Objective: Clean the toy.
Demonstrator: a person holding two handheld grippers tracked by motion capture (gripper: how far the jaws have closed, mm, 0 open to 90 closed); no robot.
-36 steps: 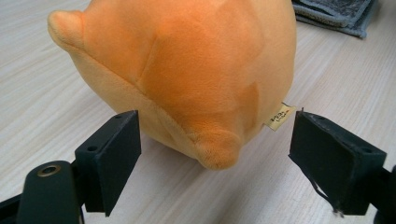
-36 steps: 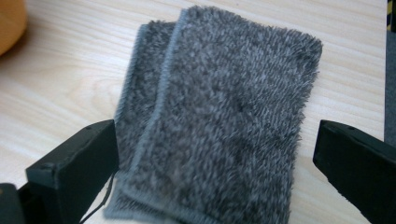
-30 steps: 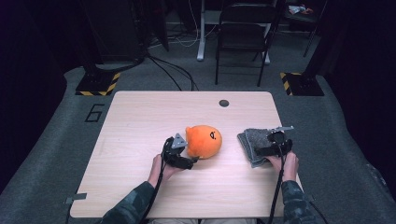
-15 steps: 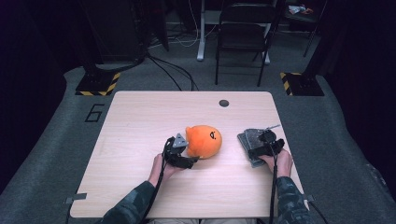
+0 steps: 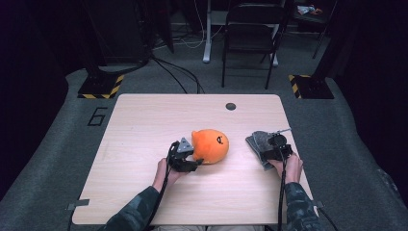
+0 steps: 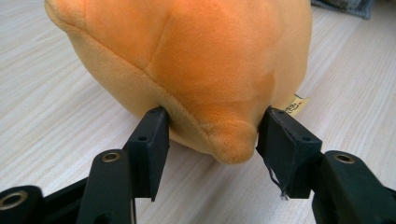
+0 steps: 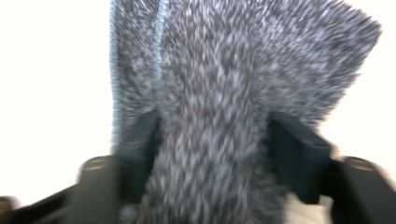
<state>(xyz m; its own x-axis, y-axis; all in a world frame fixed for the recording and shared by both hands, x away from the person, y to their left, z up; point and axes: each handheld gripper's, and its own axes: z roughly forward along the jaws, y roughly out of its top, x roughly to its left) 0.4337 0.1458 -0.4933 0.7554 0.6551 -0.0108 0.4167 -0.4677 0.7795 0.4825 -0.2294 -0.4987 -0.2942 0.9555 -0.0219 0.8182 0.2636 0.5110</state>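
Note:
An orange plush toy [image 5: 211,144] with a dark eye lies near the middle of the wooden table [image 5: 144,125]. My left gripper [image 5: 195,161] reaches it from the near left. In the left gripper view its jaws have just been closing, and both pads [image 6: 152,135] press on a lower bulge of the plush [image 6: 196,70]. A grey fuzzy cloth [image 5: 257,142] lies folded near the table's right edge. My right gripper [image 5: 274,144] sits on top of it. Its jaws have just been closing too, and the cloth [image 7: 224,70] is bunched between the pads [image 7: 289,149], though that view is blurred.
A round dark hole [image 5: 231,106] marks the table's far side. Behind the table stand a black chair [image 5: 250,33], cables and two yellow-and-black striped bases [image 5: 101,89]. A cable trails from each gripper back along the person's forearms.
The right gripper has shifted slightly left onto the cloth, and the cloth now bunches up under it. Both pairs of jaws have narrowed. The left hand and the plush have stayed put.

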